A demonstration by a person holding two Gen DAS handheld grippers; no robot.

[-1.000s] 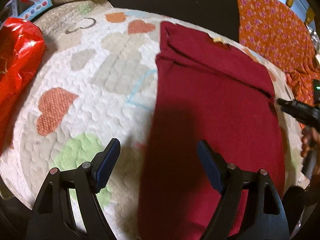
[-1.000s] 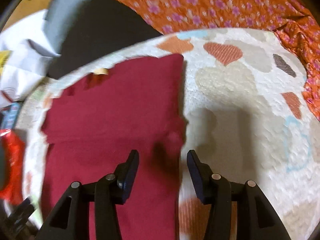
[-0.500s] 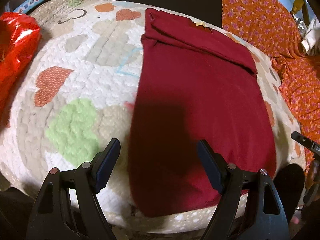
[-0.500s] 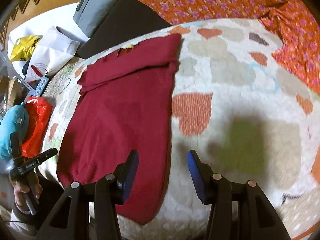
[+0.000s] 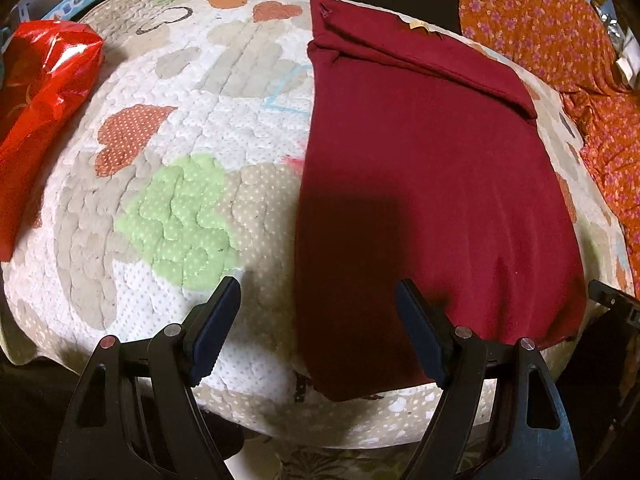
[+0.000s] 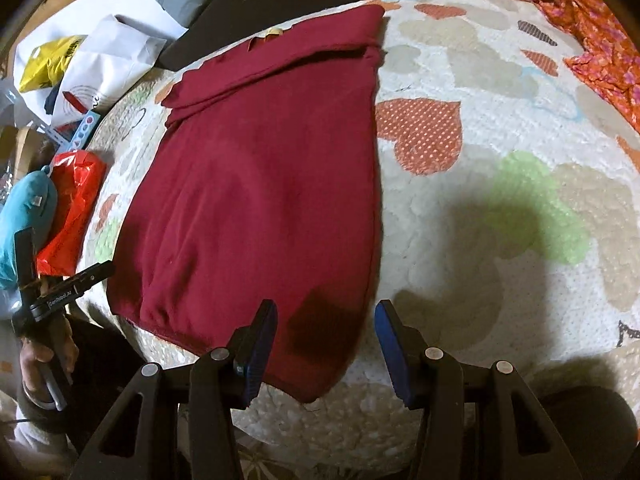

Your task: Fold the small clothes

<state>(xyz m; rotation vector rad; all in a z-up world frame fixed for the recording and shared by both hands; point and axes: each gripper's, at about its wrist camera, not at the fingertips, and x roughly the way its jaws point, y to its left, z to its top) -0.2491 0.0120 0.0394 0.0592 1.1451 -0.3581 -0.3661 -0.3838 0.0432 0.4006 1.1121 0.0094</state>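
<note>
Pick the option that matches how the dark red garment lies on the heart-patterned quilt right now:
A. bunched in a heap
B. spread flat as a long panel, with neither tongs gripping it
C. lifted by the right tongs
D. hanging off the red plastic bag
B: the dark red garment lies flat on the heart-patterned quilt, and both the left tongs and right tongs are open with nothing between them.

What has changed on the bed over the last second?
Both hand-held grippers, left and right, pulled back toward the near hem of the maroon garment, bringing its whole length into view. Nothing was grasped or released. The garment lies as before on the heart-patterned quilt.
</note>
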